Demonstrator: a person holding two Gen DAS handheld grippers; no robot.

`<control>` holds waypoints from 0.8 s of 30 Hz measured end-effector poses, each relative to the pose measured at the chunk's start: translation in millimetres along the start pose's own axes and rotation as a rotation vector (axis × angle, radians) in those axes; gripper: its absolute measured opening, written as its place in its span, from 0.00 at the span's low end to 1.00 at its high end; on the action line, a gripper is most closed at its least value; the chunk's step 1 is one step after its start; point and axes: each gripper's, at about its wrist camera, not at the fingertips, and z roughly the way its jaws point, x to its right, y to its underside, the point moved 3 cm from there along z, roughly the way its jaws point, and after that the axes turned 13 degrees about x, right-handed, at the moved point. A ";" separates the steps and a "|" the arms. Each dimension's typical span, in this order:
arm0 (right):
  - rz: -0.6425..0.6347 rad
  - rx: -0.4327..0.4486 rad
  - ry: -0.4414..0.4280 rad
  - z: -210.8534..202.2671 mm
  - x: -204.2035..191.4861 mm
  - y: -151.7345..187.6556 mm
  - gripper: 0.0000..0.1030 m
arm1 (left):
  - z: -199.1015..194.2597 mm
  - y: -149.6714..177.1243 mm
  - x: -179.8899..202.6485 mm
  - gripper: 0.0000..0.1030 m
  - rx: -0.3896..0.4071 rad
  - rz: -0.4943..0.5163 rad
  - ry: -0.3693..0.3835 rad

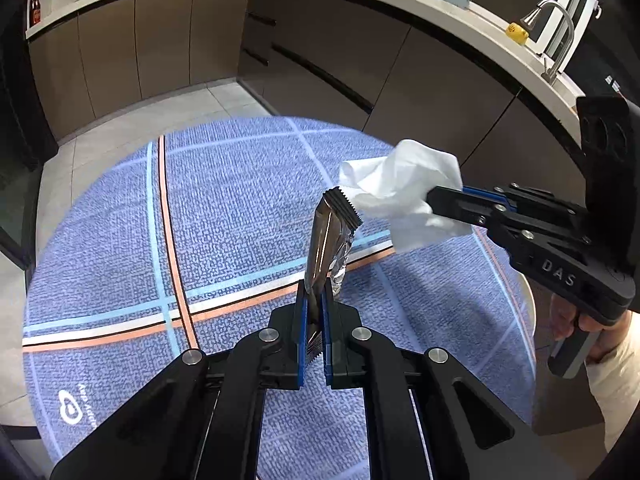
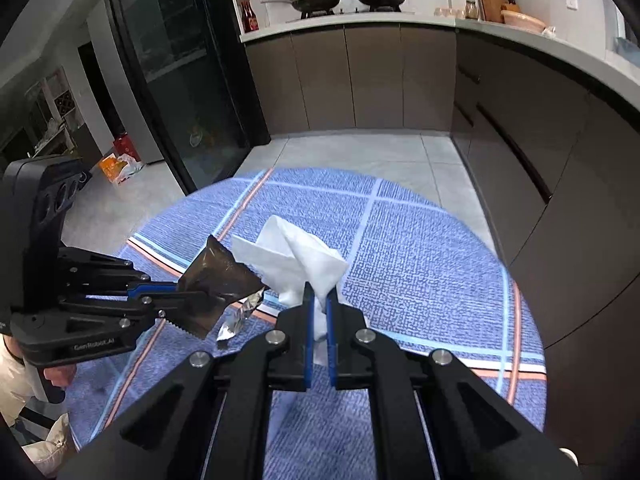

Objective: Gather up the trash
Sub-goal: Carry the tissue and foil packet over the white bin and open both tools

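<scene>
Foil-lined and dark brown, a snack wrapper [image 1: 330, 240] stands pinched between the closed jaws of the left gripper [image 1: 315, 300], lifted above the round table [image 1: 224, 208] with its blue checked cloth. Just right of it, the right gripper [image 2: 319, 300] has its jaws clamped on a crumpled white tissue [image 2: 300, 258], also held off the cloth. Wrapper and tissue hang close together over the table's middle.

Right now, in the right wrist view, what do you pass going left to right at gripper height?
left gripper → dark foil wrapper → white tissue, pinched in the right gripper → blue mat → brown cabinets
</scene>
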 end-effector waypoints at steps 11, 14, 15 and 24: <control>-0.005 0.128 0.063 -90.1 -7.1 -13.6 0.06 | -67.0 -16.7 43.4 0.04 0.108 0.053 0.033; 0.005 0.163 0.091 -121.6 -3.3 -13.7 0.06 | -79.2 -20.8 67.8 0.04 0.134 0.078 0.055; 0.010 0.176 0.103 -133.9 -0.1 -12.5 0.06 | -77.1 -21.7 74.8 0.03 0.141 0.086 0.061; 0.061 0.251 0.231 -229.0 34.8 14.4 0.07 | -88.9 -29.7 164.7 0.03 0.187 0.185 0.191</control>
